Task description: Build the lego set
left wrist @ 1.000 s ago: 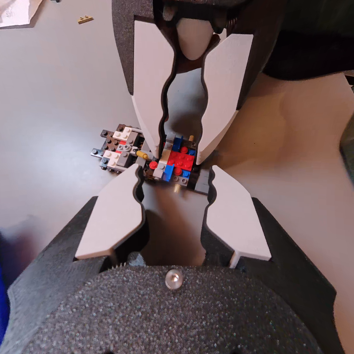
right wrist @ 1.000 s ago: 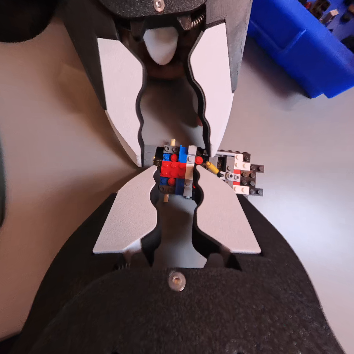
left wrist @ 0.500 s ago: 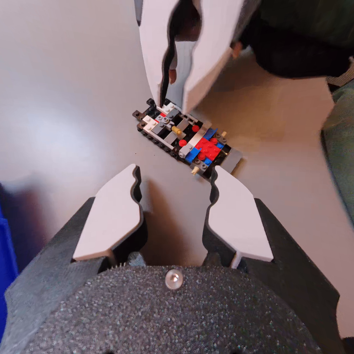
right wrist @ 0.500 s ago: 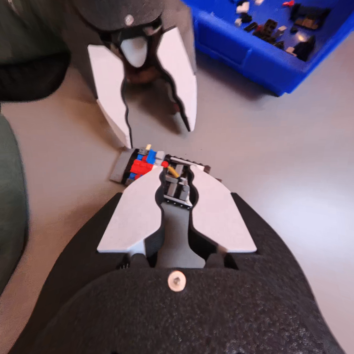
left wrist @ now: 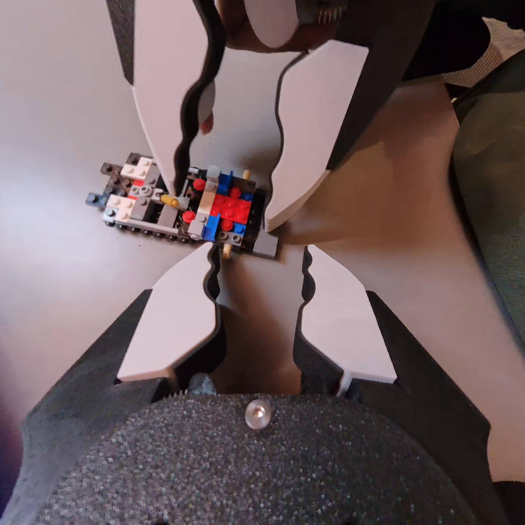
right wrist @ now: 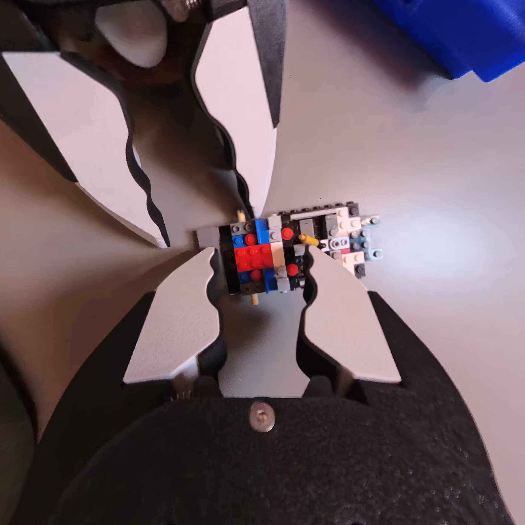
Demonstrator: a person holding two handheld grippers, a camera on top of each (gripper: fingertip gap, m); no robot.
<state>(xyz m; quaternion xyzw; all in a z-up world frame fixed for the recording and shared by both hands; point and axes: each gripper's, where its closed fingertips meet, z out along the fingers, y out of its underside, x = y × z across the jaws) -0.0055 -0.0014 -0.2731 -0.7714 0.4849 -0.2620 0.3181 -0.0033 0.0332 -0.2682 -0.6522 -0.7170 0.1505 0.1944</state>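
Right wrist view | brick model (right wrist: 272, 252) between spread right tongs (right wrist: 261, 252) | left tongs (left wrist: 258, 250) opposite

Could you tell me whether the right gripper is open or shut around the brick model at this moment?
Open. The right gripper has its fingers spread either side of the brick model's red and blue section, which lies flat on the table.

It looks like a workshop or lab bench set up for toy-brick building. A plain grey tabletop (right wrist: 426, 170) bears a small multicoloured brick model (right wrist: 284, 250), and a blue plastic bin (right wrist: 460, 34) stands on the same surface beyond the model, near it. More of the room cannot be made out.
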